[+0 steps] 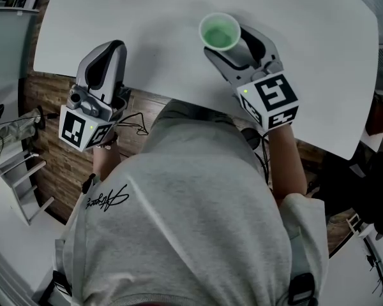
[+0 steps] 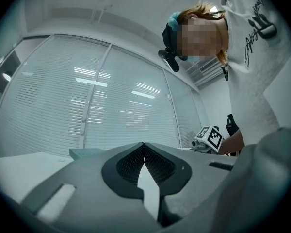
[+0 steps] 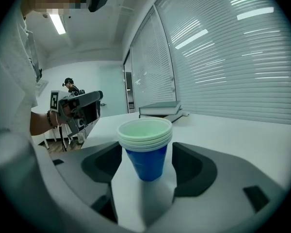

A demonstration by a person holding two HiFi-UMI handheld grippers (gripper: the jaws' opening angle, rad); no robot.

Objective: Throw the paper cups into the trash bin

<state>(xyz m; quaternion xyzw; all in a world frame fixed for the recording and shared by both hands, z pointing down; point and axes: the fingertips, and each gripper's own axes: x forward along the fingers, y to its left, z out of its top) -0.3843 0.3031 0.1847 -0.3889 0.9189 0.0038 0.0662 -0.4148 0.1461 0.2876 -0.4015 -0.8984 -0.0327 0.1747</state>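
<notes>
The stack of paper cups (image 3: 145,142) stands upright on the white worktop (image 1: 306,75). It sits right between the two jaws of the right hand-held gripper (image 3: 147,159). Those jaws are wide apart, one on each side of the cups and very close to the rims. The left hand-held gripper (image 2: 143,152) is off to the side by the worktop's edge, pinched closed with nothing in it.

Bright even indoor light, ceiling lamp (image 3: 57,23) glowing, glare streaks on blinds (image 3: 233,57), fisheye warping, dark corners
</notes>
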